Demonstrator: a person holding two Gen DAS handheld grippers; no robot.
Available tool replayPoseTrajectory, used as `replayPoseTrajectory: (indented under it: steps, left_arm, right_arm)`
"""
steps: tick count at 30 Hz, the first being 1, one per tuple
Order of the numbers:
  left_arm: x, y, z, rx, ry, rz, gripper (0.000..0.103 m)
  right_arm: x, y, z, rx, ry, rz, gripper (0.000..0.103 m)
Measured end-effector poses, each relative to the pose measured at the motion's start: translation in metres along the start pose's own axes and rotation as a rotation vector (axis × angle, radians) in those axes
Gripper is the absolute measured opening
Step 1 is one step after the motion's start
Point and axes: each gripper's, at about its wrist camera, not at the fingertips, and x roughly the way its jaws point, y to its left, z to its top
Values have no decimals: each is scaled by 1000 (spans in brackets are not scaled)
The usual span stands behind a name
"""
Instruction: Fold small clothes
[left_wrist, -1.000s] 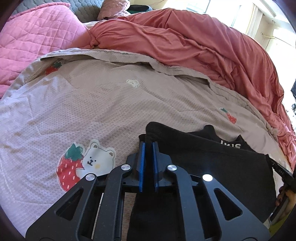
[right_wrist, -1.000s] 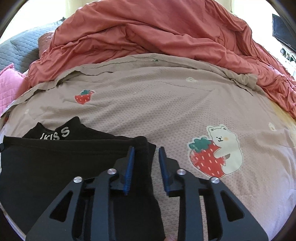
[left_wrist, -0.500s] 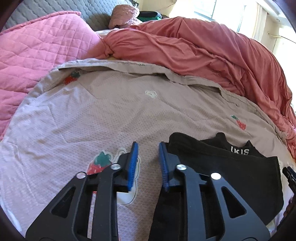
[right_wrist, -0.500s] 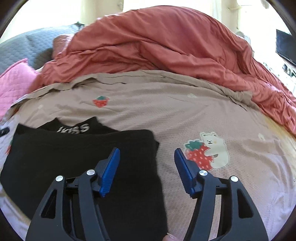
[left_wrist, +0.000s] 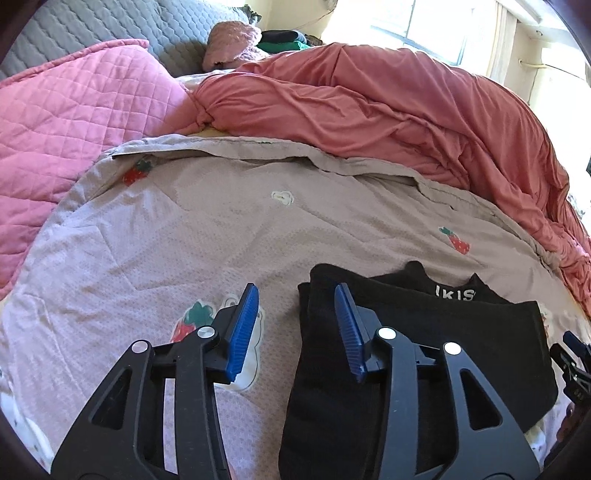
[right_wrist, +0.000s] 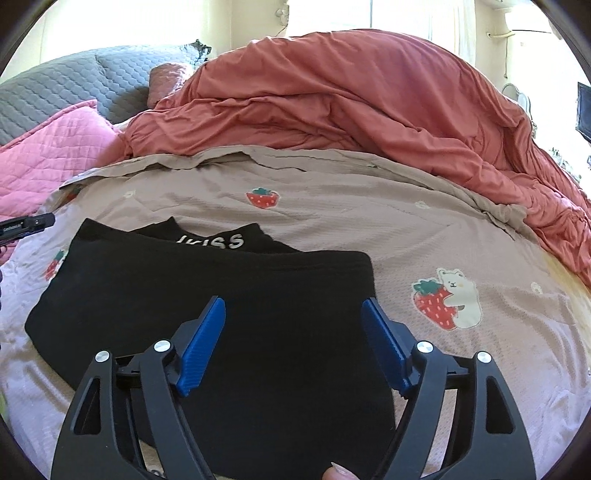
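Observation:
A black garment (right_wrist: 221, 295) with white lettering near its far edge lies folded flat on the beige bedspread (right_wrist: 369, 206). It also shows in the left wrist view (left_wrist: 443, 339), at the lower right. My left gripper (left_wrist: 295, 299) is open and empty, above the garment's left edge. My right gripper (right_wrist: 293, 314) is open wide and empty, above the garment's near right part.
A rumpled red duvet (right_wrist: 351, 103) is heaped along the far side of the bed. A pink quilted pillow (left_wrist: 74, 110) and a grey quilted headboard cushion (right_wrist: 66, 85) lie at the far left. Strawberry-and-bear prints (right_wrist: 447, 299) dot the bedspread.
Both grippers let go of the garment's top edge, opened and pulled back and up. The garment now lies folded flat on the bedspread.

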Motion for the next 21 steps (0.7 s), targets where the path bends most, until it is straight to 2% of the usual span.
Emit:
replayPoseTrajectory:
  steps: [6,9,10,13,15,17,21]
  left_arm:
    - [-4,-11,-9,5,30,-31,35]
    - [4,-24,-19,8,81,-26,40]
    - [10,-30,-25,-2,118,-55,44]
    - [23,-44,-36,17,181,-103,45]
    - [31,-49,-41,45,202,-74,46]
    - [45,-49,-50,63,234,-9,47]
    - [52,-40,-54,27,250,-15,52]
  right_arm:
    - [6,7,-10,13,49,22,78]
    - [12,7,-16,22,85,26,78]
    - [15,6,-19,32,103,26,78]
    - [20,1,-25,61,136,32,78]
    - [23,-3,-29,73,155,22,79]
    - [28,-11,-34,100,191,7,78]
    - [37,-26,-45,174,237,19,78]
